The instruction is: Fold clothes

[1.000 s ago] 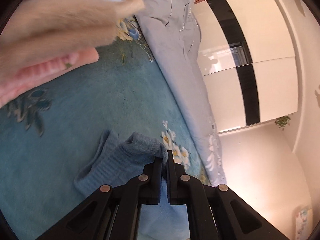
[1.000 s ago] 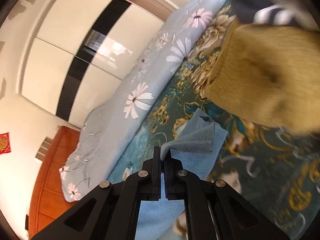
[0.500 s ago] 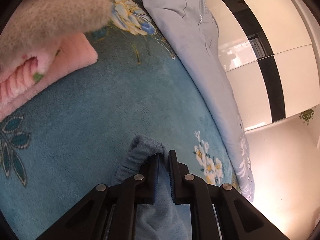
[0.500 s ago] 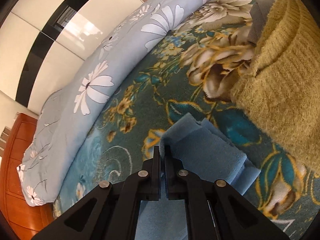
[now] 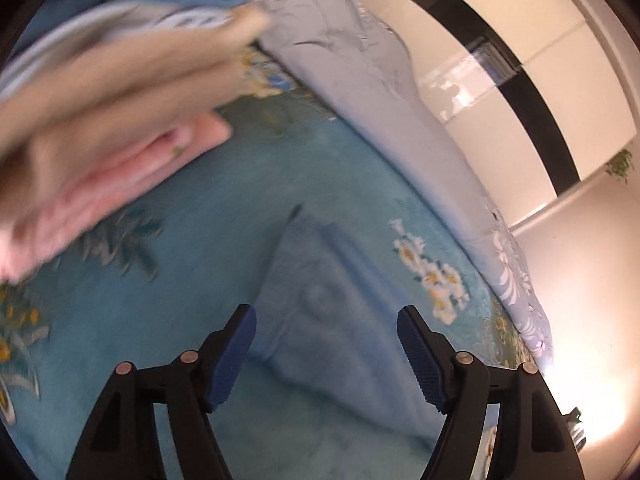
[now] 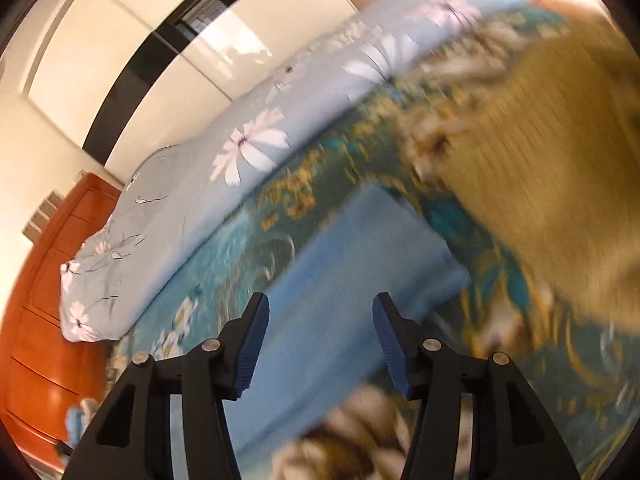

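A light blue knitted garment (image 5: 328, 320) lies folded flat on the teal floral blanket (image 5: 192, 240). My left gripper (image 5: 326, 320) hovers over it, open, with nothing between its blue pads. In the right wrist view the same blue garment (image 6: 344, 264) lies as a flat rectangle, and my right gripper (image 6: 320, 316) is open above it, holding nothing. Both views are blurred by motion.
A stack of folded clothes (image 5: 112, 112), beige over pink, fills the upper left. A mustard knit pile (image 6: 552, 168) sits at the right. A pale blue flowered quilt (image 6: 240, 168) runs along the bed's far side, with a white wardrobe (image 5: 520, 60) and an orange headboard (image 6: 48, 300) beyond.
Both grippers were shut on edges of the blue garment; now both are open and lifted back, and the garment lies folded on the blanket.
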Action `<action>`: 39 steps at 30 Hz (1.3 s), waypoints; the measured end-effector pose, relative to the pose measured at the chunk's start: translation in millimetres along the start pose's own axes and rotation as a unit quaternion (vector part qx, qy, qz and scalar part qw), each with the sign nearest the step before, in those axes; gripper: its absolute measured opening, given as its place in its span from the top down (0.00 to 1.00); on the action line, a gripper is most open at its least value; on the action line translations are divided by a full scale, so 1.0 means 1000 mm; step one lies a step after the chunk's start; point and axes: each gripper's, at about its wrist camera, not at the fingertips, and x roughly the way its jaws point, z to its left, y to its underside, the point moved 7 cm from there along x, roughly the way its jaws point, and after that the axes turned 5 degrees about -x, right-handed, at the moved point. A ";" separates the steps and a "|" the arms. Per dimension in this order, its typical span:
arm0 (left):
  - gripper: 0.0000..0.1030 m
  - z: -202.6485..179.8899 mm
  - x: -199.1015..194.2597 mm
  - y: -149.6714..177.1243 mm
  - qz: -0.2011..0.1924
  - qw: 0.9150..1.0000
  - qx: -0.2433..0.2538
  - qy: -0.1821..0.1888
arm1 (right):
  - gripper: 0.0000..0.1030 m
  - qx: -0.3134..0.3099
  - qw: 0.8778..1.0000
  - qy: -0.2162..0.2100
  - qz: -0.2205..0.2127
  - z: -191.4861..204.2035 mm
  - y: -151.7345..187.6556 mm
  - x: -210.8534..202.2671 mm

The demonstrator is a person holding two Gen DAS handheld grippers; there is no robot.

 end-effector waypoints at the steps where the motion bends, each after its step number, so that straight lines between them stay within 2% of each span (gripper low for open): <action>1: 0.26 0.009 0.004 0.003 0.010 1.000 -0.019 0.003 | 0.46 0.019 1.000 -0.005 0.004 -0.007 0.004 0.001; 3: 0.26 0.027 0.015 0.008 0.029 0.998 -0.059 0.009 | 0.46 0.054 0.998 -0.014 0.007 -0.020 0.008 0.006; 6: 0.25 0.033 0.020 0.005 0.024 0.996 -0.082 0.028 | 0.46 0.084 0.996 -0.033 -0.003 -0.027 0.006 0.013; 8: 0.25 0.030 0.025 0.002 0.025 0.995 -0.090 0.046 | 0.46 0.097 0.994 -0.042 -0.015 -0.028 0.003 0.018; 11: 0.25 0.027 0.035 -0.001 0.015 0.994 -0.100 0.049 | 0.46 0.105 0.993 -0.047 -0.027 -0.026 -0.004 0.023; 15: 0.27 0.021 0.035 -0.003 -0.013 0.993 -0.101 0.061 | 0.49 0.106 0.993 -0.041 -0.034 -0.023 -0.009 0.027; 16: 0.29 0.020 0.034 -0.005 -0.020 0.992 -0.105 0.065 | 0.57 0.106 0.993 -0.038 -0.035 -0.022 -0.010 0.028; 17: 0.39 0.019 0.032 -0.007 -0.027 0.991 -0.109 0.067 | 0.69 0.105 0.993 -0.036 -0.036 -0.021 -0.012 0.029; 18: 0.60 0.018 0.028 -0.009 -0.031 0.991 -0.106 0.070 | 0.77 0.103 0.994 -0.029 -0.035 -0.021 -0.012 0.030; 19: 0.69 0.016 0.025 -0.011 -0.035 0.992 -0.102 0.072 | 0.91 0.101 0.994 -0.020 -0.033 -0.022 -0.012 0.029; 21: 0.75 0.013 0.017 -0.015 -0.043 0.992 -0.093 0.078 | 0.92 0.096 0.995 -0.011 -0.031 -0.021 -0.012 0.027; 24: 0.77 0.009 0.006 -0.021 -0.055 0.992 -0.080 0.085 | 0.93 0.082 0.996 0.002 -0.036 -0.014 -0.010 0.016; 28: 0.78 -0.003 -0.029 -0.027 -0.074 0.991 -0.049 0.104 | 0.93 0.047 0.997 -0.017 -0.051 0.010 -0.011 -0.020; 33: 0.78 -0.003 -0.094 -0.030 -0.100 0.986 -0.007 0.131 | 0.93 -0.022 0.996 -0.057 -0.065 0.044 0.020 -0.087; 36: 0.78 0.024 -0.123 -0.017 -0.102 0.988 0.017 0.116 | 0.93 -0.045 0.996 -0.052 -0.057 0.033 0.065 -0.114; 39: 0.78 0.058 -0.133 0.004 -0.078 0.993 0.004 0.090 | 0.93 -0.066 0.996 -0.042 -0.048 0.017 0.112 -0.139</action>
